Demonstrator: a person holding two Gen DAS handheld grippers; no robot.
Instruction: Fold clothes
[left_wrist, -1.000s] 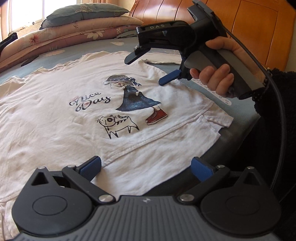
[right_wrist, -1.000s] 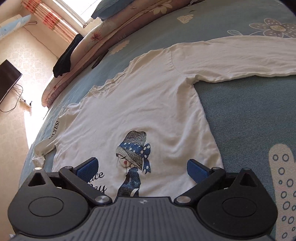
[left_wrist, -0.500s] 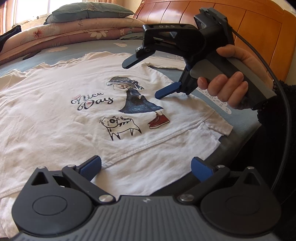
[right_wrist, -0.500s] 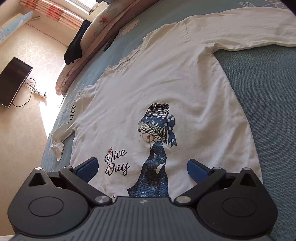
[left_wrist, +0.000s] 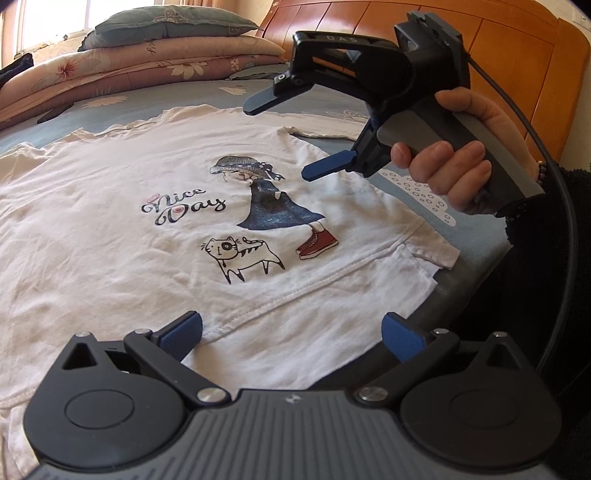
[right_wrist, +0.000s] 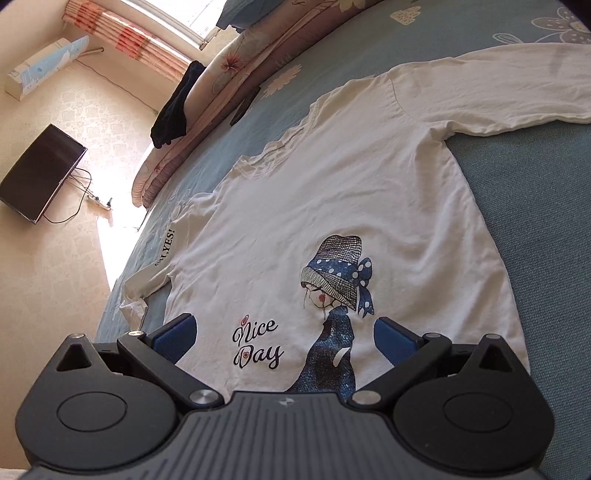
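The white shirt lies flat and face up on the bed, its hem just ahead of the left gripper and its print right under the right gripper, both spread wide and holding nothing. To start well, I'd take one side's hem and shoulder together, pinching both layers, and fold across evenly
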